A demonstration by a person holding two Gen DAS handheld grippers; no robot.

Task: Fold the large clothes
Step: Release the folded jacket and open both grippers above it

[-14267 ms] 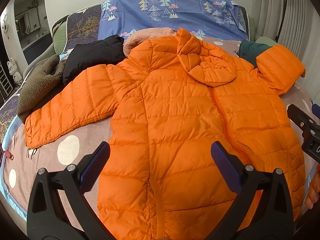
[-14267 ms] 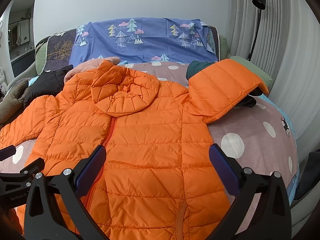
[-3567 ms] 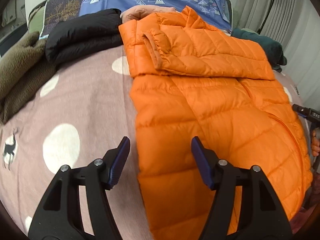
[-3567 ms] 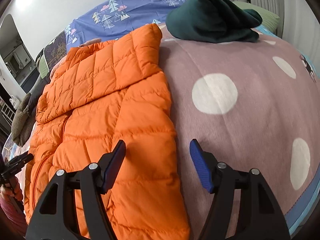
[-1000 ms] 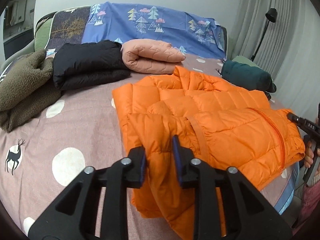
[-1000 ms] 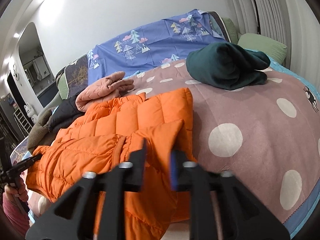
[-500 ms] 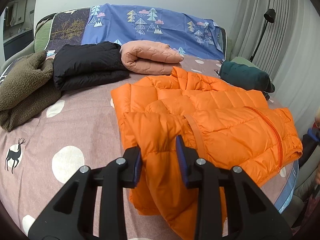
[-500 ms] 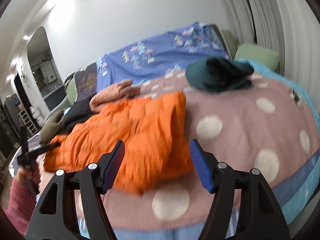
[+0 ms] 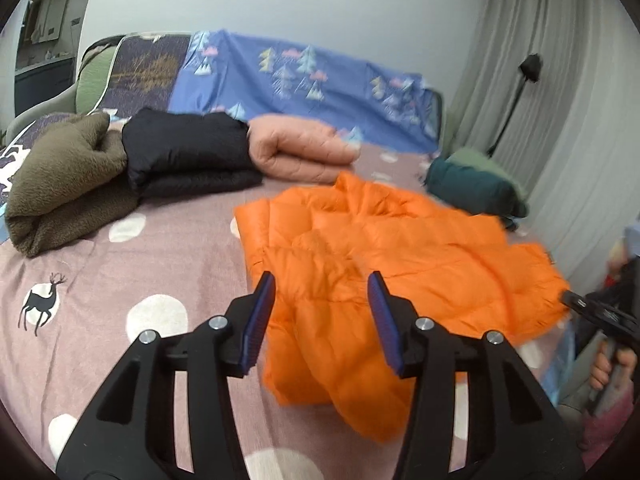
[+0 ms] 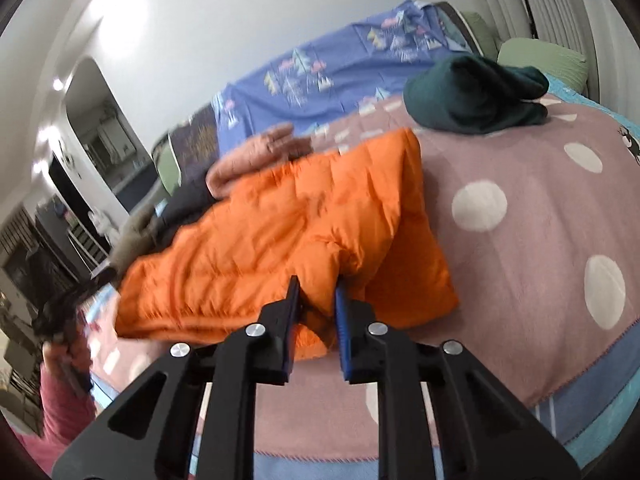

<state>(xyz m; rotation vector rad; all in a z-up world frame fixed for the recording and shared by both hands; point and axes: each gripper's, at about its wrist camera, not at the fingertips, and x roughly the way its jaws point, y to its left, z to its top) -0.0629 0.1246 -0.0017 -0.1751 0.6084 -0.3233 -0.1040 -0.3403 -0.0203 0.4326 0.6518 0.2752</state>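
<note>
The right gripper (image 10: 317, 286) pinches the folded orange jacket (image 10: 288, 232) at frame centre; the left gripper (image 9: 320, 284) hangs with fingers apart above the bed (image 9: 100, 280).

orange puffer jacket (image 9: 400, 252), quilted, folded in a rumpled bundle, lying on bed

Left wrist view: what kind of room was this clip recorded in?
Most likely a bedroom at home. A bed with a spotted pink cover fills the view, pillows lean on the wall behind it, and curtains hang beside it. Folded clothes and an orange jacket lie on it.
</note>
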